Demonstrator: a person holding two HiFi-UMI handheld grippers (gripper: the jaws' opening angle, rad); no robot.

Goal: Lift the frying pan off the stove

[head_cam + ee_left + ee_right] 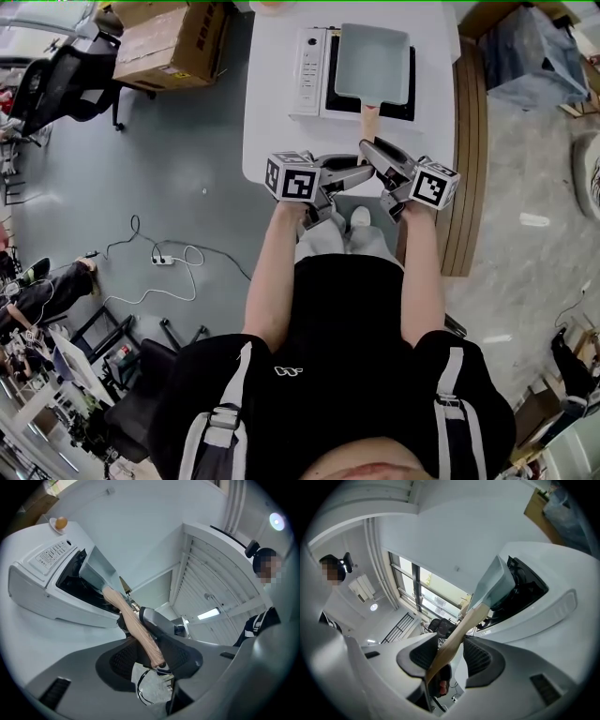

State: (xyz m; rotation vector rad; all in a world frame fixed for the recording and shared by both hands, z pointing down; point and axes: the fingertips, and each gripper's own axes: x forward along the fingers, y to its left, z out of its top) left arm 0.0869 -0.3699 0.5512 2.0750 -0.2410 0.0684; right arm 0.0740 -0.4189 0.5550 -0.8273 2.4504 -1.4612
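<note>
Frying pan (372,61) sits on stove (309,70) at far end of counter (272,103), wood handle (370,122) pointing twd person. Left gripper (152,653) & right gripper (451,653): both w/ jaws wide apart, handle running betw. them, not clamped.

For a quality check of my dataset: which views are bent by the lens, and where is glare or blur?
Head view: sharp, even light, mild curving at the edges. Left gripper view: strong fisheye, dark corners, the lamp glares. Right gripper view: same fisheye and dark corners; the window is washed out.
</note>
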